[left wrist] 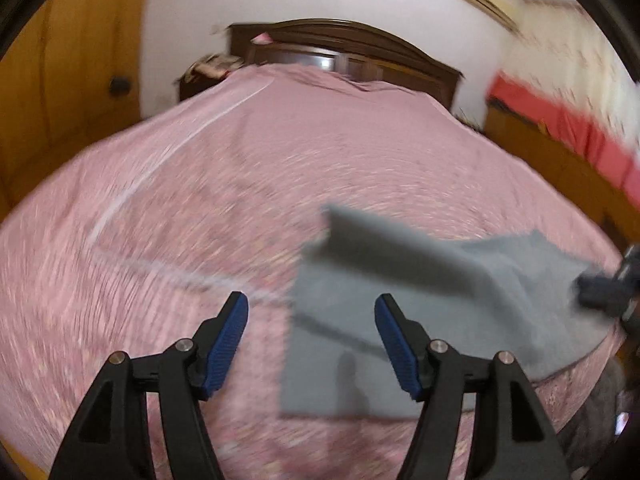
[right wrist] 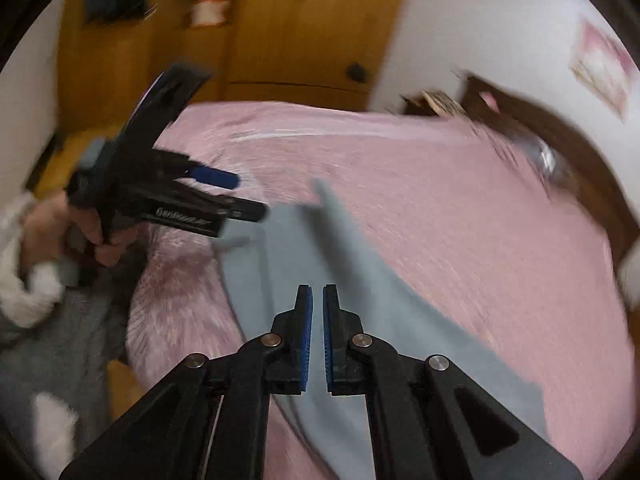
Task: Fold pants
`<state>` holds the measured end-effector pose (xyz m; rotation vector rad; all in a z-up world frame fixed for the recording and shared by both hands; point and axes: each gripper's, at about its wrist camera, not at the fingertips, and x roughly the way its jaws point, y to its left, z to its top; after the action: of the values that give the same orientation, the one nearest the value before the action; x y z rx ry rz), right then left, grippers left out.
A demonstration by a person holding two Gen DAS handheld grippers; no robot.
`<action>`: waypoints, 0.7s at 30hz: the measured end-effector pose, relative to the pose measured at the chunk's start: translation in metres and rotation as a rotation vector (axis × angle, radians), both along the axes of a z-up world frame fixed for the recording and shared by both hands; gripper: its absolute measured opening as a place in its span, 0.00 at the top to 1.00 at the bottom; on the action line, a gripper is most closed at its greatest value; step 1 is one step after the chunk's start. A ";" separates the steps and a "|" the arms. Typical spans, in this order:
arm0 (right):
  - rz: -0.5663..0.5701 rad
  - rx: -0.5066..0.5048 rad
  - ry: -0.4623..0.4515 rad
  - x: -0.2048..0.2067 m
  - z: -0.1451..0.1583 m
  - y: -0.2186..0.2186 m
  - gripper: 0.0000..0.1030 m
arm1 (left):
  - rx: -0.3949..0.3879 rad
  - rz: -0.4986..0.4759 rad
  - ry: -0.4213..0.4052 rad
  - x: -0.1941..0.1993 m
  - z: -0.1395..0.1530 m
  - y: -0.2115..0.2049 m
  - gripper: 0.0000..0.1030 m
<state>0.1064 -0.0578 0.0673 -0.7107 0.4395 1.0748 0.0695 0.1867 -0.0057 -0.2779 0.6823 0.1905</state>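
The grey pants (left wrist: pixel 400 300) lie folded on the pink bed (left wrist: pixel 240 184), with one raised fold running across them. My left gripper (left wrist: pixel 312 308) is open and empty, held above the pants' left edge. In the right wrist view the pants (right wrist: pixel 352 280) stretch away under my right gripper (right wrist: pixel 317 294), whose jaws stand nearly closed with a thin gap and nothing visibly between them. The left gripper (right wrist: pixel 236 196) also shows at the left in that view, held in a hand. The right gripper shows at the right edge of the left wrist view (left wrist: pixel 604 284). Both views are blurred.
A dark wooden headboard (left wrist: pixel 348 52) stands at the far end of the bed. A wooden wardrobe (right wrist: pixel 280 28) stands beside it. A red-topped bench (left wrist: pixel 568 136) runs along the right wall. The person's white sleeve (right wrist: pixel 24 272) is at the left.
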 end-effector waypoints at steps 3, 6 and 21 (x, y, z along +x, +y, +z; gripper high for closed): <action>0.036 -0.057 -0.274 -0.039 -0.035 0.048 0.95 | -0.059 0.089 0.016 -0.012 -0.004 0.028 0.33; 0.077 -0.107 -0.498 -0.059 -0.065 0.072 0.95 | -0.068 0.162 0.032 -0.025 -0.008 0.041 0.33; 0.074 -0.307 -0.778 -0.072 -0.143 0.107 0.93 | -0.148 0.192 0.073 -0.048 -0.020 0.065 0.31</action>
<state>0.0342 0.0492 -0.0759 -1.3501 -0.1013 0.7240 0.0213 0.2522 -0.0256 -0.4803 0.7438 0.3352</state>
